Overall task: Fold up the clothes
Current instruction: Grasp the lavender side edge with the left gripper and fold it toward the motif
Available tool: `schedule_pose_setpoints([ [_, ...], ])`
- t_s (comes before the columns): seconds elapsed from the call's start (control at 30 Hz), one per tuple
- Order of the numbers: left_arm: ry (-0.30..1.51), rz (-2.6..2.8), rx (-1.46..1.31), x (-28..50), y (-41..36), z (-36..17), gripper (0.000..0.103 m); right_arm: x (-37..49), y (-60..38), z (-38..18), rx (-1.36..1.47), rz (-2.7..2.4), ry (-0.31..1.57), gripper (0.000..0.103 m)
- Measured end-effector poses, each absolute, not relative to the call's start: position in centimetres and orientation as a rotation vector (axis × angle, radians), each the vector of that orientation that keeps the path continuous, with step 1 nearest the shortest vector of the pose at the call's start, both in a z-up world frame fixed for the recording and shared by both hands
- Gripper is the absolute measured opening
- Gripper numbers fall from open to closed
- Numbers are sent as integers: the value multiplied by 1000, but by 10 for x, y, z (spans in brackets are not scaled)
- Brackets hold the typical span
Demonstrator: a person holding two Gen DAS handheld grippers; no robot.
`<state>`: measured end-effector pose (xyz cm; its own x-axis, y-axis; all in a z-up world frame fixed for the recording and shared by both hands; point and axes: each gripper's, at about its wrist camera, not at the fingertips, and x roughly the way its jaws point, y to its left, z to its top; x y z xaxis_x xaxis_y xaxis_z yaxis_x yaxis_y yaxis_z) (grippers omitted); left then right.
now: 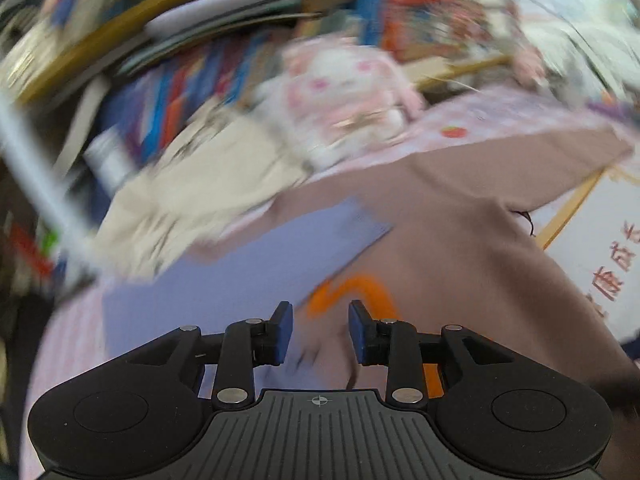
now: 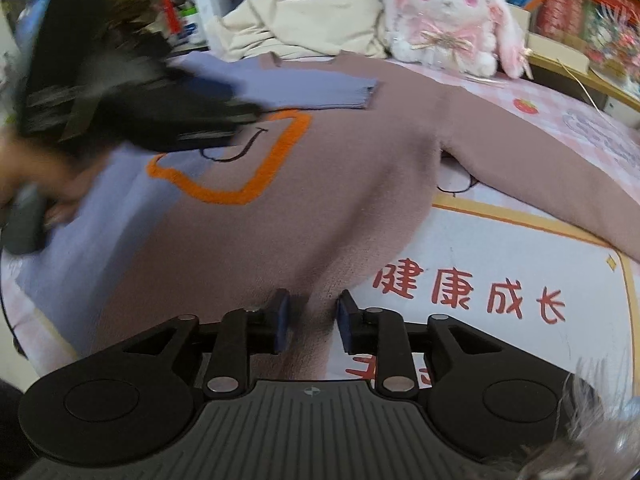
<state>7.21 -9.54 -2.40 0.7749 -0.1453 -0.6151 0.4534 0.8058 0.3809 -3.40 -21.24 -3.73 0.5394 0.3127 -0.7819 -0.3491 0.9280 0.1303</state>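
Right hand-held gripper (image 2: 311, 322): blue pads parted to a narrow gap, nothing between them; the lower hem of the sweater (image 2: 320, 184) lies just past the tips, contact uncertain. Left hand-held gripper (image 1: 320, 330): pads wider apart, empty, over the sweater (image 1: 440, 232); from the right wrist it shows only as a dark blur at upper left (image 2: 132, 96), gripped by a smeared hand (image 2: 36, 184).

Left wrist view is heavily motion-blurred; the shelves at the top of the frame are unreadable.

Sweater: soft fuzzy knit, brown body with lilac left panel, spread flat across mid-frame on the bed (image 2: 500, 240). Lilac sleeve (image 2: 304, 86) is folded across the chest; brown sleeve (image 2: 540, 164) runs to the right edge, cut off. Orange outline patch (image 2: 236, 164) is partly hidden by the blur.

Behind, at top: cream garment (image 2: 312, 20), crumpled; plush rabbit (image 2: 448, 12), white and pink.
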Motion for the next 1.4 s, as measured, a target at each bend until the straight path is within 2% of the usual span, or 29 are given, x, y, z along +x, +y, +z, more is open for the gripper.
schedule_pose_setpoints([
  [0.23, 607, -397, 666, 117, -153, -42, 31, -34, -219, -38, -48, 453, 912, 28],
  [0.4, 604, -366, 736, 124, -167, -58, 29, -34, -223, -38, -31, 469, 912, 28],
  [0.47, 618, -341, 726, 130, -163, -59, 4, -33, -224, -38, -25, 474, 912, 28],
  [0.67, 551, -370, 604, 109, -136, -31, 3, -33, -228, -38, -7, 489, 912, 28],
  [0.8, 586, -374, 586, 105, -132, -34, 4, -32, -230, -38, 7, 493, 914, 28],
  [0.83, 597, -373, 584, 105, -131, -35, 11, -32, -231, -38, 13, 489, 915, 28],
  [0.9, 619, -371, 582, 104, -130, -38, 14, -31, -231, -38, 23, 482, 919, 28],
  [0.93, 634, -365, 574, 106, -129, -39, 19, -31, -230, -38, 23, 475, 919, 28],
  [0.97, 643, -354, 557, 106, -126, -36, 31, -32, -229, -38, 24, 468, 920, 28],
  [1.0, 644, -342, 536, 106, -123, -31, 37, -32, -228, -37, 24, 460, 920, 28],
  [1.07, 616, -340, 472, 96, -109, -20, 59, -33, -226, -37, 26, 444, 921, 29],
  [1.17, 598, -320, 379, 74, -76, -9, 62, -35, -221, -37, 31, 411, 922, 31],
  [1.4, 714, -87, 248, 6, 31, -16, 62, -40, -215, -35, 74, 293, 940, 35],
])
